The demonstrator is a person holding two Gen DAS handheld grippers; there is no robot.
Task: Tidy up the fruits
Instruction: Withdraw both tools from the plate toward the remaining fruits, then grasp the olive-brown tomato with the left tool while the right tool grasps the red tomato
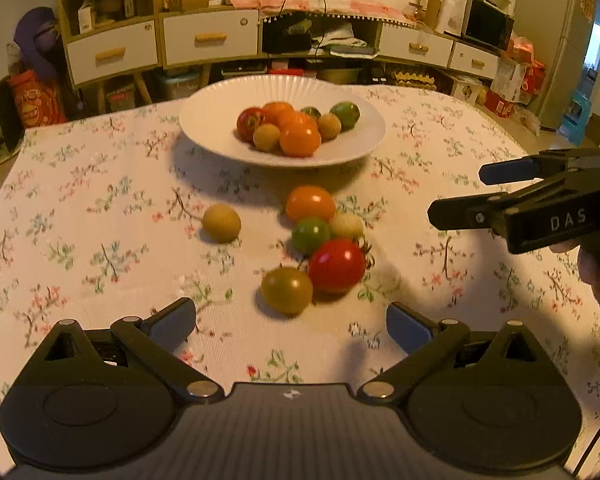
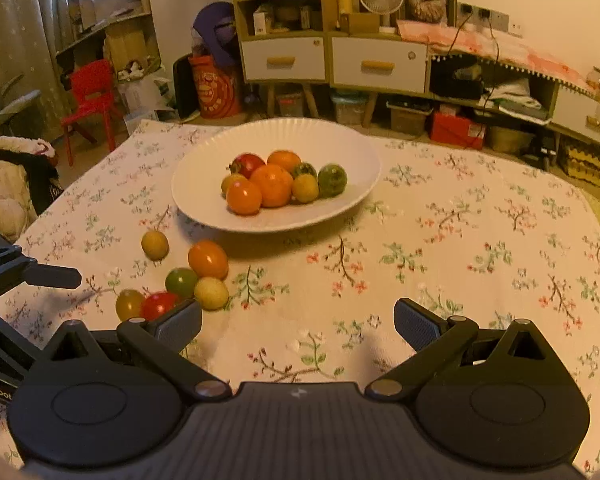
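Observation:
A white plate [image 1: 220, 128] [image 2: 204, 200] at the far middle of the table holds several small fruits [image 1: 298, 138] [image 2: 274, 184]. Loose on the cloth lie an orange fruit [image 1: 310, 203] [image 2: 208, 259], a green one [image 1: 310, 235] [image 2: 181, 282], a pale yellow one [image 1: 347, 225] [image 2: 211, 293], a red one [image 1: 337, 266] [image 2: 158, 305], an olive one [image 1: 287, 290] [image 2: 129, 304] and a yellow-brown one [image 1: 221, 223] [image 2: 155, 245] apart to the left. My left gripper [image 1: 292, 326] is open and empty, just short of the olive fruit. My right gripper [image 2: 298, 326] [image 1: 456, 192] is open and empty, right of the cluster.
A floral tablecloth [image 1: 100, 220] [image 2: 460, 240] covers the table. Behind it stand shelves and drawer cabinets [image 1: 208, 40] [image 2: 376, 64]. A red chair [image 2: 90, 100] stands at the far left. My left gripper's finger shows at the left edge of the right wrist view [image 2: 52, 276].

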